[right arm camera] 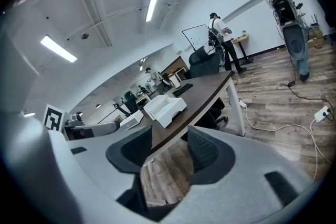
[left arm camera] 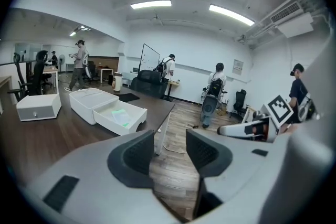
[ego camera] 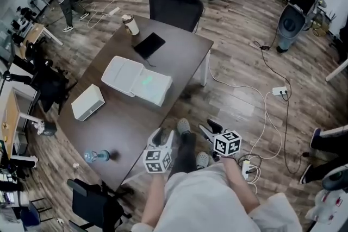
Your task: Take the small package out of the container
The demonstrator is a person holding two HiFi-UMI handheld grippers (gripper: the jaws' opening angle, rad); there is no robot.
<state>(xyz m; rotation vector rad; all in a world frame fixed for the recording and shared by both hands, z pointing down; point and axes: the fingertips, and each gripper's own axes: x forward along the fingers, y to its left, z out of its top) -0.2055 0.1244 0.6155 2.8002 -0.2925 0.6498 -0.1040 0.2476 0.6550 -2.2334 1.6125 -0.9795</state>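
You are holding both grippers low at 6 o'clock in the head view, just off the near edge of the dark counter and above the wooden floor. The left gripper is pointing toward the counter with its fingers released; only floorboards are showing in the gap between them. The right gripper, beside it at 3 o'clock, is likewise standing with its fingers parted and nothing between them.

The white container is sitting at the middle of the counter, well apart from both grippers, at about 11 o'clock from them. Its drawer is standing pulled out on the 4 o'clock side, and the small package, pale green, is lying inside that open drawer. The left gripper view is showing the same package flat on the drawer's bottom.

A smaller white box is resting at 8 o'clock from the container. A water bottle is lying on its side near the counter's 7 o'clock corner. A black pad and a cup are sitting toward 12 o'clock, near an office chair at the far end.
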